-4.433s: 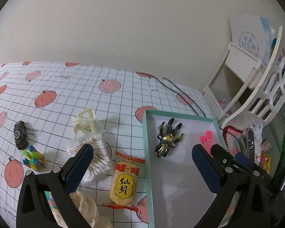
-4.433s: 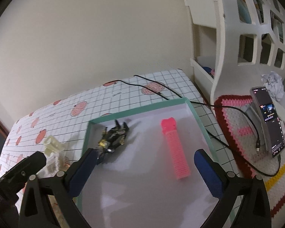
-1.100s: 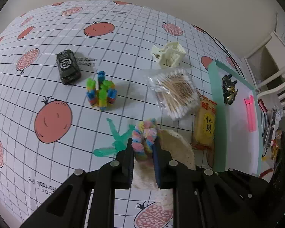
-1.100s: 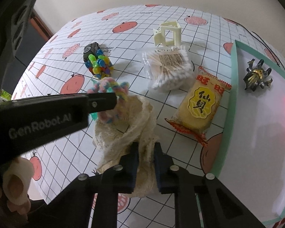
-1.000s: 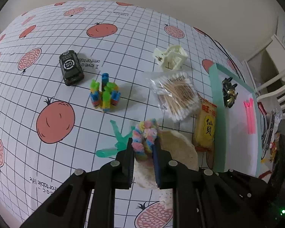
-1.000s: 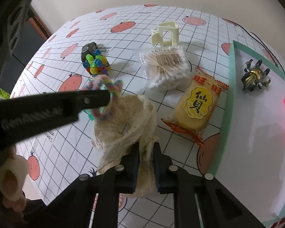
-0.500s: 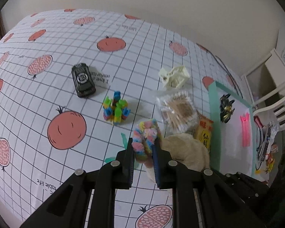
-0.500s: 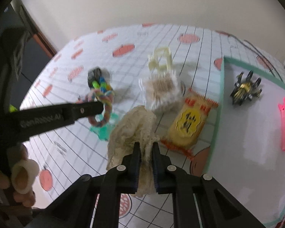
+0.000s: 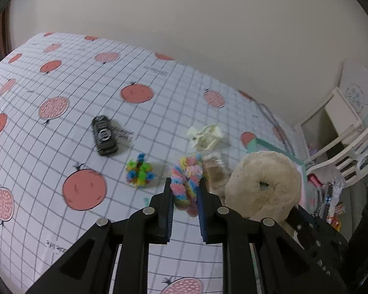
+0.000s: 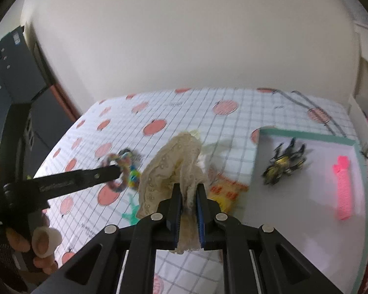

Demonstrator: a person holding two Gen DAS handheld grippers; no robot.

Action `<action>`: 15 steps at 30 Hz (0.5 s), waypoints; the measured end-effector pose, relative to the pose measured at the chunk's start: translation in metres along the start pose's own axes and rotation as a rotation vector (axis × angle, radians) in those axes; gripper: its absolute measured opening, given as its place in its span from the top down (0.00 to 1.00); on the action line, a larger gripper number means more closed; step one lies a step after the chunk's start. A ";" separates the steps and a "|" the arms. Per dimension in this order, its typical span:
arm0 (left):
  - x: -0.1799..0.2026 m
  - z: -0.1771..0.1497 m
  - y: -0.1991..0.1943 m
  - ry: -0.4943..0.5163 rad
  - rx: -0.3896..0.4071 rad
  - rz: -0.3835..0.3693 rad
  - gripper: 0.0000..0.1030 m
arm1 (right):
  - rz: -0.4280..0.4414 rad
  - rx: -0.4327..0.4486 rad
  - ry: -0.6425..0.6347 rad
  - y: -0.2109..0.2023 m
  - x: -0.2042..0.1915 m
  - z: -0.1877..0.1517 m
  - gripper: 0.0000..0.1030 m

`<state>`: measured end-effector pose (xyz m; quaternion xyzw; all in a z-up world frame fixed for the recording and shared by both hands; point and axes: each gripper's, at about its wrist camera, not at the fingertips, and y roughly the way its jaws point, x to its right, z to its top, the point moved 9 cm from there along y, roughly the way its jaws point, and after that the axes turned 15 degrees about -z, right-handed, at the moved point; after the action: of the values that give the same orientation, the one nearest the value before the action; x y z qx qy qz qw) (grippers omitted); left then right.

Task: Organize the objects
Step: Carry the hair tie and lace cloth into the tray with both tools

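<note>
- Left gripper (image 9: 185, 196) is hanging above the desk (image 9: 49, 147), fingers (image 9: 168, 203) pinching a pastel rainbow scrunchie (image 9: 187, 186) between the pads.
- Right gripper (image 10: 188, 204) is held just to its right, fingers (image 10: 176, 208) clamping a cream lace scrunchie (image 10: 169, 171); in the left wrist view that lace ring (image 9: 263, 186) is facing the camera, hole showing.
- A person's hand (image 10: 40, 250) is gripping the left gripper's handle at the lower left of the right wrist view; a white ring-like piece is sitting on one finger.
- Both scrunchies are off the desk, side by side, apart from each other.
- Below them a green plastic piece (image 10: 131, 210) is lying flat on the gridded tomato-print cloth.
- A yellow snack packet (image 10: 227, 192) is lying just beside the teal tray (image 10: 255, 171), partly hidden by the lace.
- A multicolour block toy (image 9: 139, 172) is sitting left of the held scrunchies, blurred.
- A bag of cotton swabs (image 9: 214, 169) is peeking out between the two scrunchies.
- Inside the tray, a black-and-gold figure (image 10: 284, 164) is near the far left corner and a pink comb-like strip (image 10: 343, 186) is toward the right side, well apart.
- Farther back, a black toy car (image 9: 104, 136) and a cream hair claw (image 9: 206, 136) are resting on the desk.
- A dark cable (image 10: 304, 103) is trailing across the far right corner.
- A white shelf unit (image 9: 350, 132) is standing past the desk's right edge.
</note>
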<state>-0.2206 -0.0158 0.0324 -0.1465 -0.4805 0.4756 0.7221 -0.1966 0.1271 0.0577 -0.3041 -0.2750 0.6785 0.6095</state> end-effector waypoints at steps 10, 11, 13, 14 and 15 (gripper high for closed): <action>0.075 -0.016 0.024 0.106 -0.006 -0.158 0.83 | -0.165 0.061 0.133 -0.012 0.091 0.017 0.88; 0.081 -0.019 0.029 0.112 -0.010 -0.168 0.83 | -0.182 0.062 0.153 -0.014 0.105 0.016 0.88; 0.094 -0.025 0.038 0.127 -0.023 -0.189 0.83 | -0.211 0.062 0.191 -0.014 0.126 0.014 0.88; 0.100 -0.029 0.045 0.137 -0.032 -0.200 0.83 | -0.232 0.062 0.205 -0.014 0.136 0.013 0.88; 0.106 -0.032 0.050 0.144 -0.040 -0.211 0.83 | -0.253 0.059 0.218 -0.014 0.146 0.010 0.88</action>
<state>-0.2125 0.1049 0.0419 -0.1434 -0.4494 0.3757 0.7977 -0.2057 0.2740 0.0636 -0.3210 -0.2234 0.5671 0.7249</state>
